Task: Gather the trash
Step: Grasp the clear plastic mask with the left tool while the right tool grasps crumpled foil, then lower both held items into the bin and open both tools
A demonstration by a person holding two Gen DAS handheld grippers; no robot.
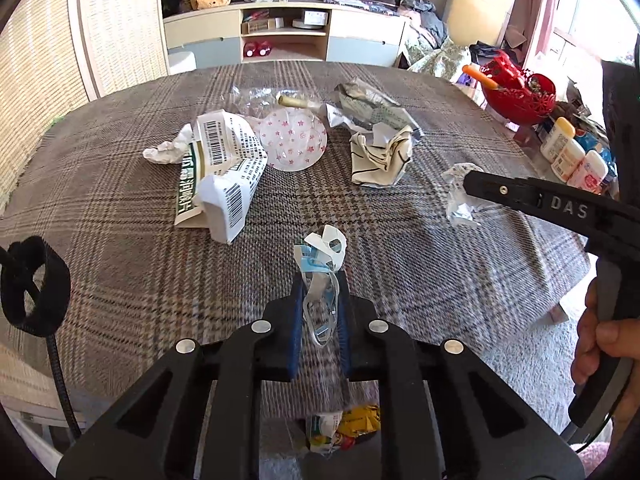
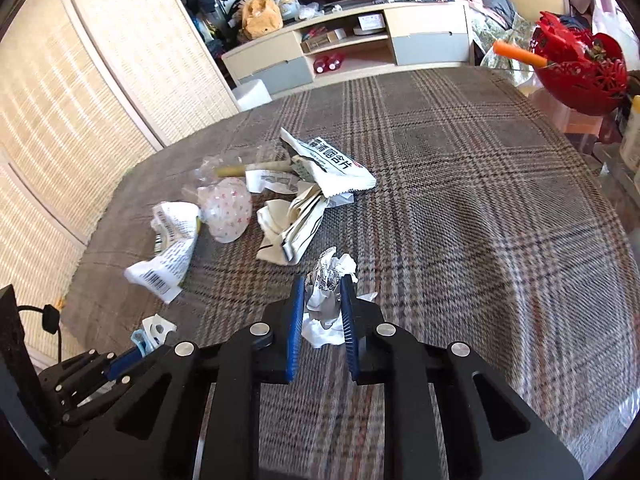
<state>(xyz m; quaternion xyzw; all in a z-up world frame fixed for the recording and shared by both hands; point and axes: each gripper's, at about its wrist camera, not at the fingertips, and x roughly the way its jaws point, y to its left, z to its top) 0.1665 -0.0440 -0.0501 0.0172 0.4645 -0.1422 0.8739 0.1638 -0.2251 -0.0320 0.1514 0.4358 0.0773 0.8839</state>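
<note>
- Left gripper is clamped on a crumpled clear-and-blue plastic wrapper, which pokes up between the blue pads above the plaid tablecloth.
- Right gripper has its pads pressed in on a crumpled white paper ball with printed text. Can't tell if the ball is lifted or sitting on the cloth.
- Rest of the trash sits in a loose pile further back on the table: a torn white box with barcodes, a pink star-print plastic lid, a scrunched white tissue just left of the box, a cream wrapper with black lines, and a printed foil packet behind it.
- Right under the left gripper, past the near table edge, there's colourful rubbish (yellow, green and white bits). What it lies in is hidden.
- Red lattice bowl sits at the far right edge of the table, with some lotion bottles near it.
</note>
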